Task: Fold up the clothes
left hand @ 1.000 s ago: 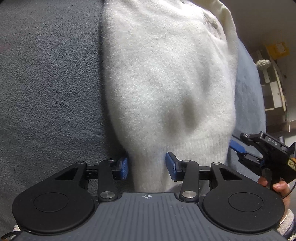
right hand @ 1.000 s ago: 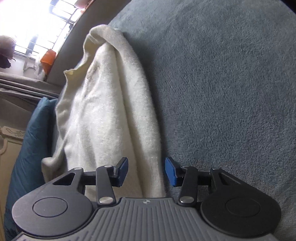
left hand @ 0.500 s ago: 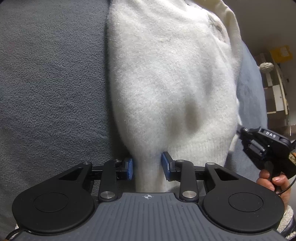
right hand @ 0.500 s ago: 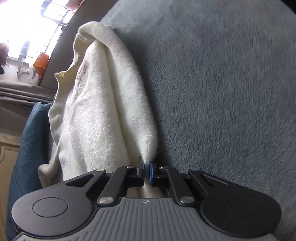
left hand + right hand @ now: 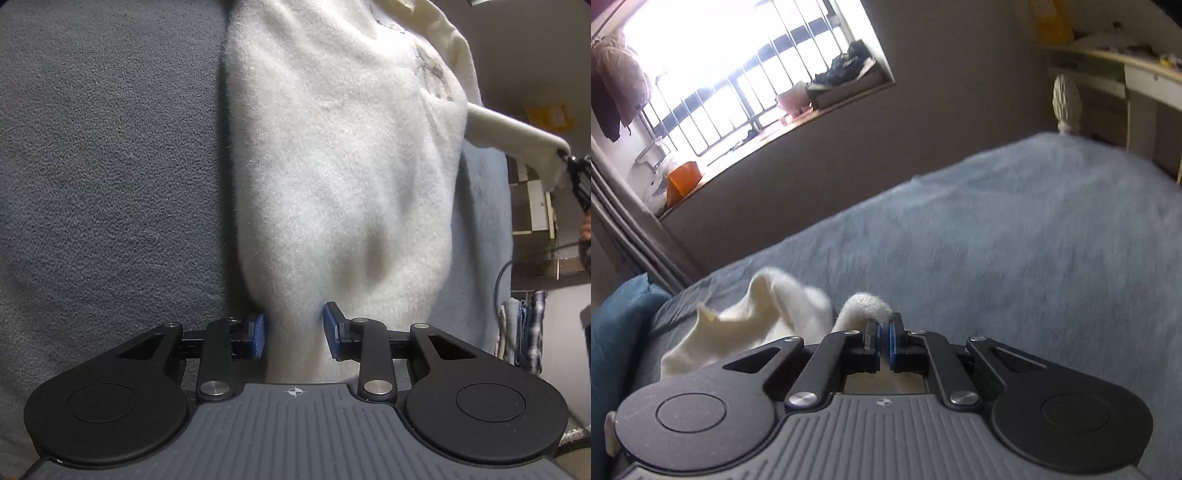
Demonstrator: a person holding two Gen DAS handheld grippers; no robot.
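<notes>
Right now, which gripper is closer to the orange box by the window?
Right. The right gripper, pinching the white garment, faces the orange box across the bed; the left gripper view doesn't show it.

Left gripper (image 5: 294,334): ribbed grey body with crosshair mark, two round black discs flanking, black linkage arms with silver screws, blue pads (image 5: 257,335). Right gripper (image 5: 884,341): same build. Thin dark cable (image 5: 524,254) at far right.
</notes>
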